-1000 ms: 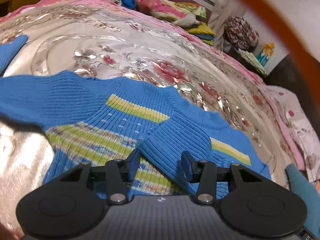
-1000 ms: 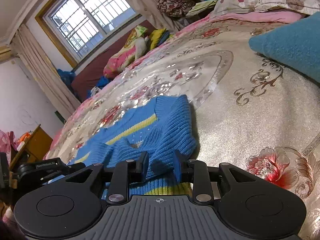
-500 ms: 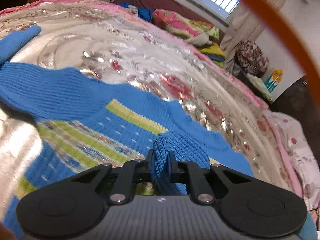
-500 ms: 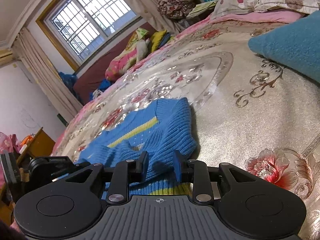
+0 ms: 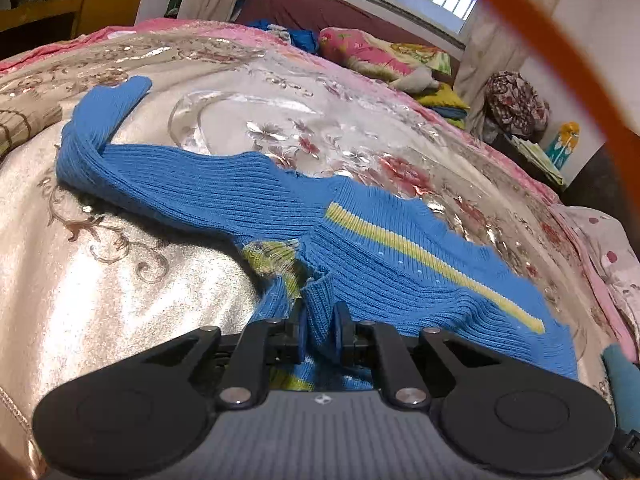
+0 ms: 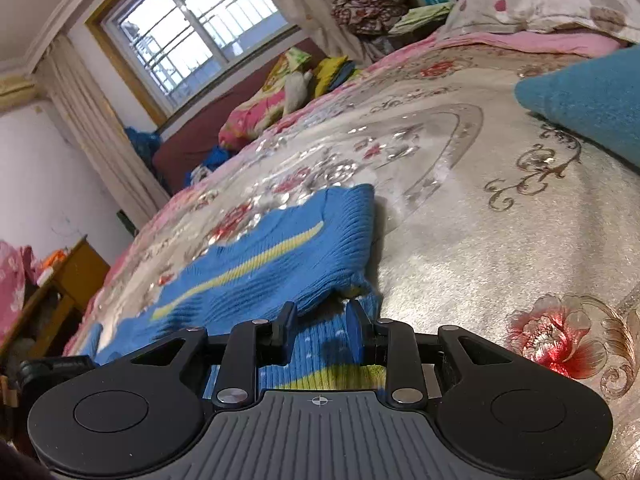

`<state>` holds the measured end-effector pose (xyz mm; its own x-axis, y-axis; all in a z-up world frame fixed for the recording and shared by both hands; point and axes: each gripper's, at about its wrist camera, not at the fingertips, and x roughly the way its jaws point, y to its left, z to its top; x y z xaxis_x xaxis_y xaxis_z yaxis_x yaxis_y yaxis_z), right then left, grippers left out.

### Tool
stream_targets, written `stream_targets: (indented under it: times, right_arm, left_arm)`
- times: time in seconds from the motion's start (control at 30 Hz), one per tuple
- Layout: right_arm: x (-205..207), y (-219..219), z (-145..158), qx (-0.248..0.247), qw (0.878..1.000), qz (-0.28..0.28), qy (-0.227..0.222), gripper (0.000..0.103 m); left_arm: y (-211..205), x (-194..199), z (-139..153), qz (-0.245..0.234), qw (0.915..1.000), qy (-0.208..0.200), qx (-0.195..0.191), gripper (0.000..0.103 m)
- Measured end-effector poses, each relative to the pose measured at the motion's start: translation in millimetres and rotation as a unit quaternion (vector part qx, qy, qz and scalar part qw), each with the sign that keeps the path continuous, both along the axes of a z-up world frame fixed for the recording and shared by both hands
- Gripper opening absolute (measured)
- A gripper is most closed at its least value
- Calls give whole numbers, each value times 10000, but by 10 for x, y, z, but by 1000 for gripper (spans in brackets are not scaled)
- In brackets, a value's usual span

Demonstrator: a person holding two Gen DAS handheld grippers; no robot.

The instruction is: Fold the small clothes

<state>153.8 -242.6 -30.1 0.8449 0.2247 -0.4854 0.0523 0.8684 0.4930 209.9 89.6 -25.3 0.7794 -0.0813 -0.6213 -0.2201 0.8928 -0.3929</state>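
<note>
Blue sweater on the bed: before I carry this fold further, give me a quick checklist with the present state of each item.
1. Left tongs gripping knit: ok, shut on a fold of the blue sweater.
2. Right tongs gripping knit: cannot tell; the jaws straddle the sweater's edge, but pad contact is not clear.
3. Far sleeve flat: not ok, it lies twisted out to the side.
4. Body smooth: not ok, bunched near the left tongs, striped underside showing.
5. Bedspread beside the sweater free: ok.
6. Teal cloth clear of the sweater: ok, it lies well apart.
</note>
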Motion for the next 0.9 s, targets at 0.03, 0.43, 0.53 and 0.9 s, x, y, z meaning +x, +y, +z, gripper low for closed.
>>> stream_targets:
  times: [0.03, 0.43, 0.53, 0.9]
  right_arm:
    - [4, 13, -1, -54, 10000, 9, 3, 28]
    - [-7, 67, -1, -336, 9994, 48, -6, 28]
    - [-8, 77, 3, -389, 9992, 56, -32, 28]
    - [14, 96, -13, -399, 9992, 92, -11, 28]
  left_arm:
    - [3, 10, 12, 17, 10000, 9, -6, 19]
    - [105, -155, 106, 422, 9989, -122, 132, 22]
    - [16, -143, 203, 346, 9976, -333, 507, 24]
    - [-291, 258, 194, -427, 9942, -407, 899, 27]
